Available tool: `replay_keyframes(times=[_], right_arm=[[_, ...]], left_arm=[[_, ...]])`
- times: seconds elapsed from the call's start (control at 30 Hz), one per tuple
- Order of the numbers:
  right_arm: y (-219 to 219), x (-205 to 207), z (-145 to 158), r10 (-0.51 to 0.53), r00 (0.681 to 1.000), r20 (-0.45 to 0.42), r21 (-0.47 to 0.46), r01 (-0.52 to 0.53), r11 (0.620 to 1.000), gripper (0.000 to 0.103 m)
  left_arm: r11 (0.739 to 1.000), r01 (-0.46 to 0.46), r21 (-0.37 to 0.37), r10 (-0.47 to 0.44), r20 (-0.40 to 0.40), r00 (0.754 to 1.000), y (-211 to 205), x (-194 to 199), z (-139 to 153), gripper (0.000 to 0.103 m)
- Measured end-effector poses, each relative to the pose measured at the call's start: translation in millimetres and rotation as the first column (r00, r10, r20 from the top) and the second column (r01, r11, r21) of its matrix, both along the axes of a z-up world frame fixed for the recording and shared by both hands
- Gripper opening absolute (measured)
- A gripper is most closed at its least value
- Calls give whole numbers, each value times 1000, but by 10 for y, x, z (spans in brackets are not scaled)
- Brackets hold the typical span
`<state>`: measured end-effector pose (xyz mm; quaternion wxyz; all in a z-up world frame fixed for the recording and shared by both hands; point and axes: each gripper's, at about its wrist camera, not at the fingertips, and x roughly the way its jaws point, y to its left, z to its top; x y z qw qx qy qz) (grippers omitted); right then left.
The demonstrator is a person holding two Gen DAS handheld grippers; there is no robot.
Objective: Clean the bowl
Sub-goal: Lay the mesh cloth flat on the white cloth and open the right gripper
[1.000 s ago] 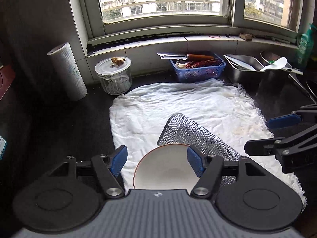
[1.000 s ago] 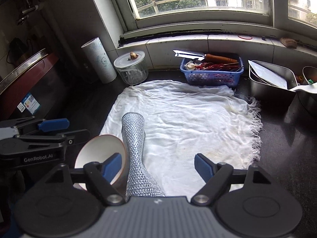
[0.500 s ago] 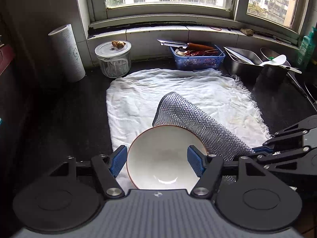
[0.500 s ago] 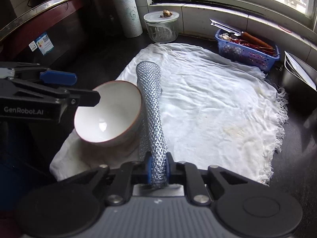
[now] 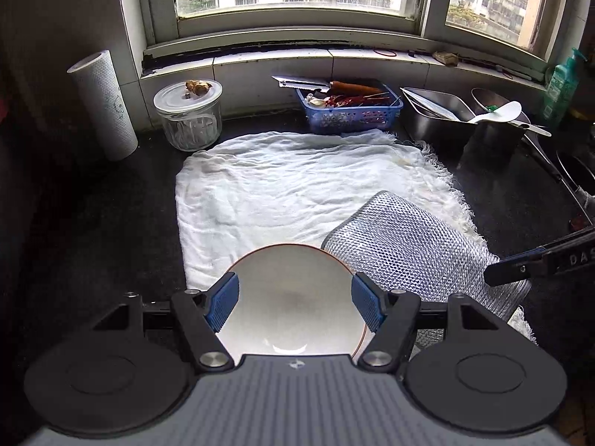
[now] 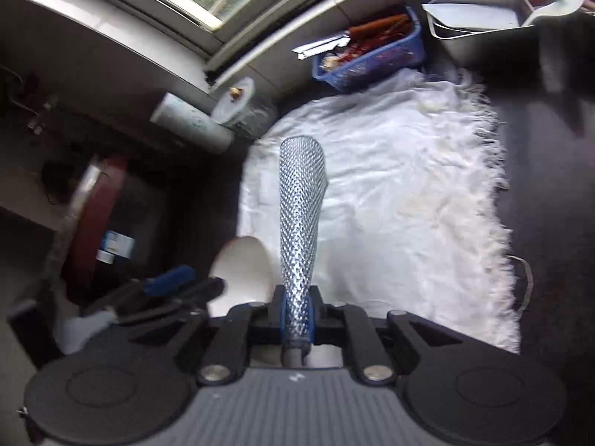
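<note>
A white bowl (image 5: 290, 282) with a brown rim sits between the blue pads of my left gripper (image 5: 295, 303), which is shut on it across its width over the near edge of a white towel (image 5: 279, 186). My right gripper (image 6: 297, 316) pinches the near end of a silver mesh scrubbing cloth (image 6: 301, 200); its jaws are opening slightly while the pads still press the cloth. The cloth sticks out forward, just right of the bowl (image 6: 241, 264). In the left wrist view the cloth (image 5: 409, 249) lies beside the bowl's right rim, with the right gripper (image 5: 520, 267) at its far end.
On the dark counter stand a paper roll (image 5: 102, 106), a glass jar (image 5: 187, 115), a blue basket (image 5: 349, 111) with a knife, and a steel tray (image 5: 435, 111). A green bottle (image 5: 561, 85) is on the sill at the right.
My right gripper went from open to shut on the mesh cloth and rolled, tilting its view. The cloth shifted from behind the bowl to its right. The left gripper kept the bowl.
</note>
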<state>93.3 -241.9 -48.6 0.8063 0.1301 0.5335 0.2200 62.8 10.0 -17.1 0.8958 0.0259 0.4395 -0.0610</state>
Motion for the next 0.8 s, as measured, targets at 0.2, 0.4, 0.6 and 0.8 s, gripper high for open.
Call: replay_keyframes(times=[0.2,0.4,0.6,0.8], right_arm=[[-42,-217,-17,52,989,140,-222,-20,975,37],[230,-258,-146,208,952,226,-407,-101,908,39],[156,-174,-551,173,979,105,-385,-121,915,39],[79,-178,-509,117,992,-44,-133,-122,984,35]], left_arm=[[1000,-5,3,5,-14,1000,21,17,-31,66],[1000,7,-3,-7,-12,1000,-4,13,-15,66],[1000,-9,-2,9,-20,1000,38,-19,-31,66],[1000,-10,-5,10,-22,1000,38,-19,-41,66]])
